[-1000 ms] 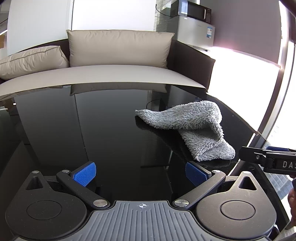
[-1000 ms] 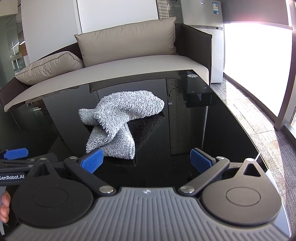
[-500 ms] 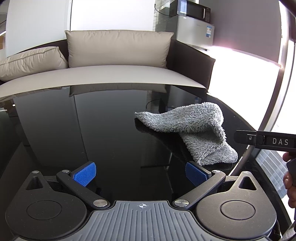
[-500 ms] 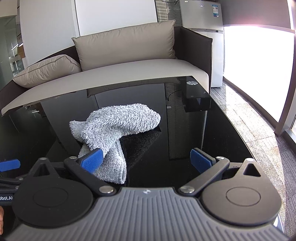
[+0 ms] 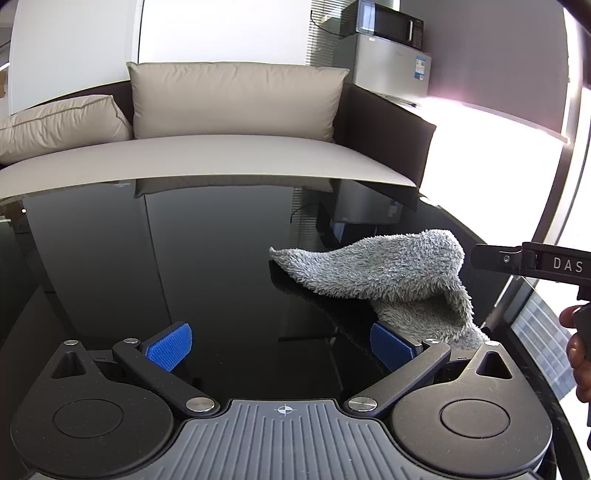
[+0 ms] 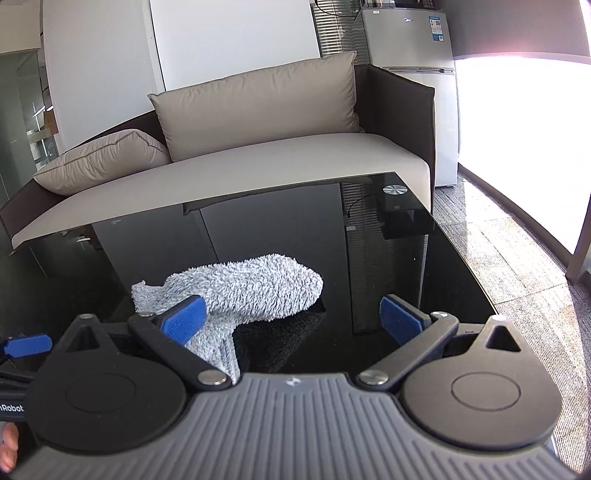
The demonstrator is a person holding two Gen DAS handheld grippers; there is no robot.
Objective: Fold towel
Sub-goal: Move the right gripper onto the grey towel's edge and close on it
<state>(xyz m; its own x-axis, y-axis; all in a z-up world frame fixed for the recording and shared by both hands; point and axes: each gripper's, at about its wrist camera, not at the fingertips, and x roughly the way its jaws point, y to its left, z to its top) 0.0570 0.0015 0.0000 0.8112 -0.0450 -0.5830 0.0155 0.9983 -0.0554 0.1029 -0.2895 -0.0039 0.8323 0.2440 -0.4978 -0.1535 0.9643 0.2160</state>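
Note:
A fluffy grey towel point(image 5: 388, 277) lies crumpled on the glossy black table point(image 5: 184, 258), humped up and folded over itself. In the left wrist view it sits ahead and to the right, its near end just behind my right fingertip. My left gripper point(image 5: 280, 345) is open with nothing between its blue pads. In the right wrist view the towel point(image 6: 255, 291) lies ahead and to the left, its near end passing behind the left blue pad point(image 6: 184, 319). My right gripper point(image 6: 293, 319) is open and holds nothing. The right gripper's body point(image 5: 532, 260) shows at the right edge of the left wrist view.
A beige sofa point(image 5: 229, 155) with cushions runs along the far side of the table. A fridge point(image 6: 410, 48) with a microwave point(image 5: 384, 22) on top stands at the back right by a bright window. The table's right edge point(image 6: 476, 280) drops to carpet. A hand point(image 5: 580, 354) shows at right.
Both grippers have moved closer to the towel; it now sits nearer and lower in both views. The right gripper has risen in the left wrist view. The towel itself has not moved.

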